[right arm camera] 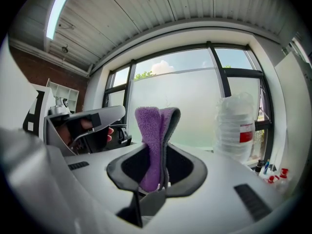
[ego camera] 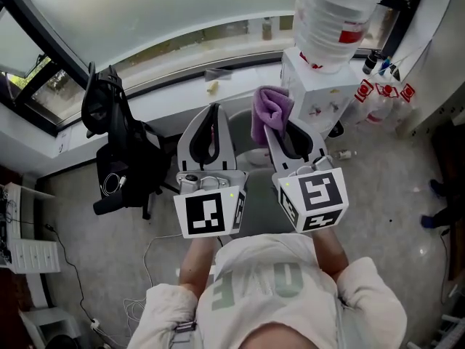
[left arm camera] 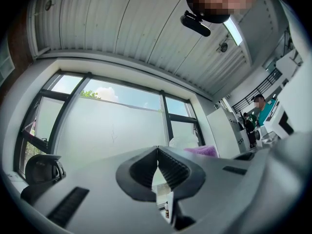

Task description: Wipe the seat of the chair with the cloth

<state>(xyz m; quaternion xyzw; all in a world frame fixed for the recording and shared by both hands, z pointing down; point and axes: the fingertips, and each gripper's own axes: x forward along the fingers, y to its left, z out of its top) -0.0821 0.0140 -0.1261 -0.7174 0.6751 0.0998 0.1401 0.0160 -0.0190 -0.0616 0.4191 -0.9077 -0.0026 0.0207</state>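
Dark-framed frosted window (ego camera: 145, 20) across top; grey speckled floor (ego camera: 392, 187) lower right; white water dispenser (ego camera: 320, 93) upper right; ribbed ceiling (left arm camera: 122, 28).

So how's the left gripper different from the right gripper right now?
The left gripper has its fingers shut together on nothing; the right gripper has its fingers shut on the purple cloth, which sticks up past their tips. The left gripper's marker cube faces the head view almost squarely; the right gripper's marker cube is turned, showing two faces. Both point toward the window.
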